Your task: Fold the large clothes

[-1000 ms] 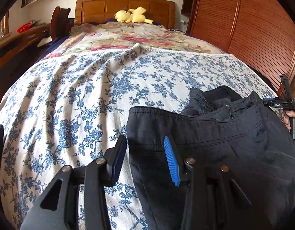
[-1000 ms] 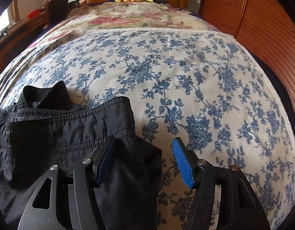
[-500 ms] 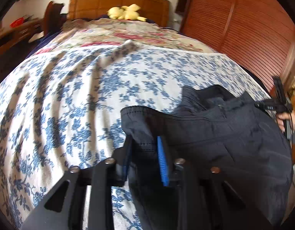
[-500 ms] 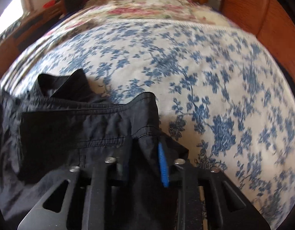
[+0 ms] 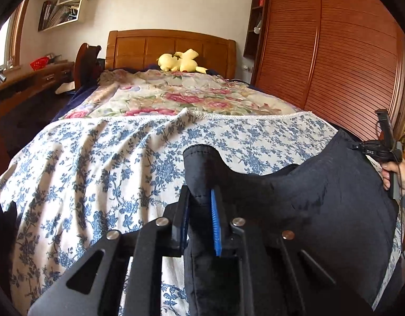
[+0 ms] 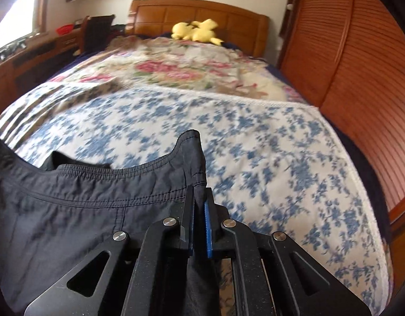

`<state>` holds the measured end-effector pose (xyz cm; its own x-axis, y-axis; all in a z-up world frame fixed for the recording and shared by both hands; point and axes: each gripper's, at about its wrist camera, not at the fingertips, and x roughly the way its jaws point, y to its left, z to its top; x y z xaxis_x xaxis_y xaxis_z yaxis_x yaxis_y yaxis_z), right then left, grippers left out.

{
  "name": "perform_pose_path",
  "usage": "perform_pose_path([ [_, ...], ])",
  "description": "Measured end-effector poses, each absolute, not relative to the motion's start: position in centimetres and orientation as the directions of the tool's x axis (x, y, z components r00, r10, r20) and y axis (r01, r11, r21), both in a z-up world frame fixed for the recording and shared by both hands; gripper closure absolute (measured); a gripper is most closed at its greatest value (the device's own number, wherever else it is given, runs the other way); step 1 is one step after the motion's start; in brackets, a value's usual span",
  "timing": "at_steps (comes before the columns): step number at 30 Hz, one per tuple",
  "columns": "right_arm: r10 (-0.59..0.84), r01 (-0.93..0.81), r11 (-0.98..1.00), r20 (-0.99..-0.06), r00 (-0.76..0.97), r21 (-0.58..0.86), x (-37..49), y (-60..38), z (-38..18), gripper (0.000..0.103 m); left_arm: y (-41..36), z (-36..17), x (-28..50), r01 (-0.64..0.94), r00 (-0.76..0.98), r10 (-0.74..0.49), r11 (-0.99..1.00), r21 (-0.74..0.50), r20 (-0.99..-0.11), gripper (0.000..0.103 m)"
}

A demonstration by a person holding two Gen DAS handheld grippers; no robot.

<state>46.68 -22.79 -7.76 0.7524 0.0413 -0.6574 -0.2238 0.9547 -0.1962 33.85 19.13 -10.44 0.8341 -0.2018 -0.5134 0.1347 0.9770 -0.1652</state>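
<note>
We hold a pair of dark trousers (image 5: 321,210) by the waistband, raised above the blue-flowered bedspread (image 5: 97,171). Our left gripper (image 5: 199,218) is clamped on 1 corner of the waistband; our right gripper (image 6: 198,221) pinches the opposite corner, fingers nearly closed with cloth between them. This looks like the lift-and-spread step before the first fold. Next, we judge, both corners should travel together to lay the garment flat. The fabric is thin, matte and crinkled, with an elastic gathered band (image 6: 123,169) and stitched seams.
</note>
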Motion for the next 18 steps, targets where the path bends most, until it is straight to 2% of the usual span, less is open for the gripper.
perform_pose_path([
  [4, -0.059, -0.127, 0.963, -0.646, 0.761, -0.237, 48.4, -23.2, -8.4, 0.1, 18.3, -10.4, 33.6, 0.149, 0.819, -0.214, 0.975, -0.163, -0.532, 0.084],
  [7, -0.137, -0.074, 0.962, -0.701, 0.7, -0.263, 50.4, -24.0, -11.0, 0.1, 17.7, -10.3, 32.8, 0.152, 0.819, -0.199, 0.98, -0.13, -0.538, 0.083],
  [11, -0.147, -0.082, 0.961, -0.737, 0.66, -0.265, 50.3, -24.0, -12.9, 0.099, 16.8, -9.9, 31.6, 0.172, 0.814, -0.211, 0.977, -0.123, -0.542, 0.079],
  [13, -0.139, -0.092, 0.959, -0.726, 0.673, -0.269, 49.4, -23.8, -12.6, 0.092, 16.2, -9.5, 30.8, 0.174, 0.816, -0.202, 0.979, -0.103, -0.541, 0.078],
  [14, -0.138, -0.093, 0.958, -0.72, 0.68, -0.271, 48.9, -23.7, -12.3, 0.086, 16.0, -9.4, 30.5, 0.175, 0.817, -0.201, 0.979, -0.101, -0.541, 0.078],
  [15, -0.125, -0.101, 0.96, -0.72, 0.682, -0.263, 48.5, -23.7, -11.9, 0.073, 15.8, -9.2, 30.3, 0.175, 0.818, -0.201, 0.98, -0.099, -0.539, 0.077],
  [18, -0.067, -0.139, 0.963, -0.703, 0.708, -0.232, 46.2, -23.6, -10.3, 0.057, 14.7, -8.5, 29.1, 0.182, 0.823, -0.201, 0.979, -0.088, -0.532, 0.076],
])
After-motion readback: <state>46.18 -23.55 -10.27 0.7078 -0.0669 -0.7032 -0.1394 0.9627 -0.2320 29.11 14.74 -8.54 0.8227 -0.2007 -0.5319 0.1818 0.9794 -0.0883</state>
